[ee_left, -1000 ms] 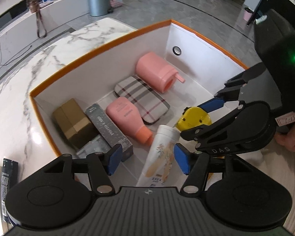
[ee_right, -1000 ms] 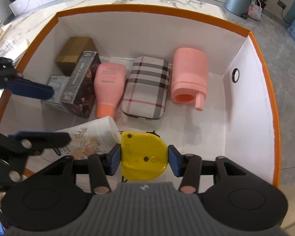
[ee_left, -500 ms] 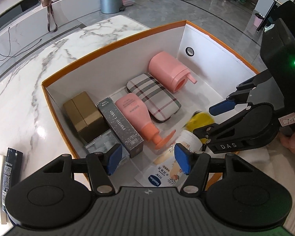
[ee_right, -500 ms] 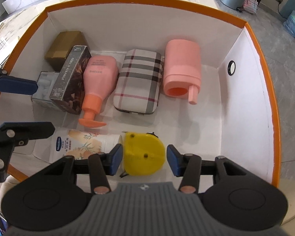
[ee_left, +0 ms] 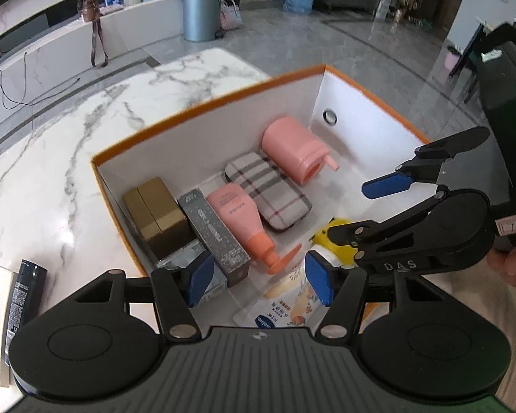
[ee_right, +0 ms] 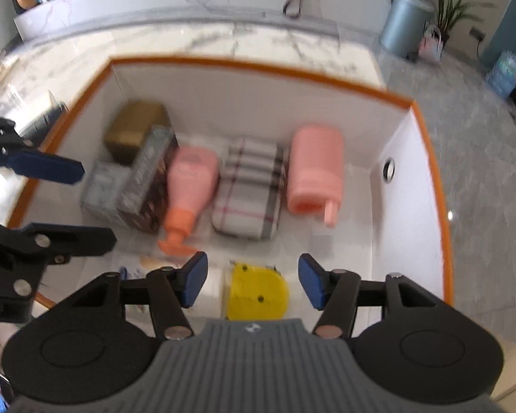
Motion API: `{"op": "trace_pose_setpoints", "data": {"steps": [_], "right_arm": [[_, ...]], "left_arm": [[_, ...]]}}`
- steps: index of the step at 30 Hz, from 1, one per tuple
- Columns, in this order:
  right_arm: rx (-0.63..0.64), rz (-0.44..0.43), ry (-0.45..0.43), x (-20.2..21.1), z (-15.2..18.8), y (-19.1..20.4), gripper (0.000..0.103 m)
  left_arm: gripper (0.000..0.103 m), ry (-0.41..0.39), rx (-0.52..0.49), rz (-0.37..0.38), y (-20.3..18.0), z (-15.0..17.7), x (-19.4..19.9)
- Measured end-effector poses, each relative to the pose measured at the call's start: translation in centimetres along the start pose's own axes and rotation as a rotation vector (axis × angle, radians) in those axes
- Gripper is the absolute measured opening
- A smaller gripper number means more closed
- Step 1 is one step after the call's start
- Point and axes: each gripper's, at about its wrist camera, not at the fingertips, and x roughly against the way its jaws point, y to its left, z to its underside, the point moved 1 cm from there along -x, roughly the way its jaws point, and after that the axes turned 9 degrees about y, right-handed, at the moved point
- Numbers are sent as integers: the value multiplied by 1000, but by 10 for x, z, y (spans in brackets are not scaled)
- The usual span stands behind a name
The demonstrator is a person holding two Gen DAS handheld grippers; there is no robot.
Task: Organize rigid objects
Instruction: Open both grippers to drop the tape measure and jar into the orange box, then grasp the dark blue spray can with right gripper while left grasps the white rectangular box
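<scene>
R wrist view is blurred, labels unreadable. Yellow tape measure (ee_right: 256, 292) lies on box floor by the near wall, its lower part cut off by the R gripper (ee_right: 253, 284) body; in L view it's half hidden behind that gripper's finger. Floral tube (ee_left: 287, 304) partly covered by L gripper (ee_left: 259, 284).

Vs 0.5 s ago: both claws have pulled up and back, R one spread wider, nothing in it; tape measure stays put. L claw also wide, holding nothing.

Orange-rimmed box (ee_left: 206, 105): pink pump bottle (ee_left: 244, 218), plaid case (ee_left: 268, 194), pink cup (ee_left: 294, 149) in a row toward far wall; bare floor along R wall.
</scene>
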Motion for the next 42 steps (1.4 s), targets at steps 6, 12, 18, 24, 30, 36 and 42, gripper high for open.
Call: {"op": "trace_pose_setpoints", "data": {"steps": [6, 12, 18, 24, 30, 36, 42], "right_arm": [[-8, -7, -143, 32, -10, 15, 64], [21, -40, -230, 53, -25, 42, 71], [75, -87, -280, 61, -41, 80, 76], [159, -123, -317, 65, -57, 125, 83], [241, -153, -300, 54, -71, 170, 87], [296, -182, -262, 36, -83, 208, 87], [325, -177, -204, 11, -95, 234, 87]], "left_arm": [[72, -102, 33, -35, 8, 7, 29], [84, -223, 114, -93, 28, 21, 62], [94, -295, 231, -140, 64, 35, 89], [97, -366, 409, -203, 110, 57, 109], [103, -411, 486, -286, 146, 80, 120], [103, -363, 585, -324, 184, 109, 112], [103, -282, 632, -316, 209, 129, 100]]}}
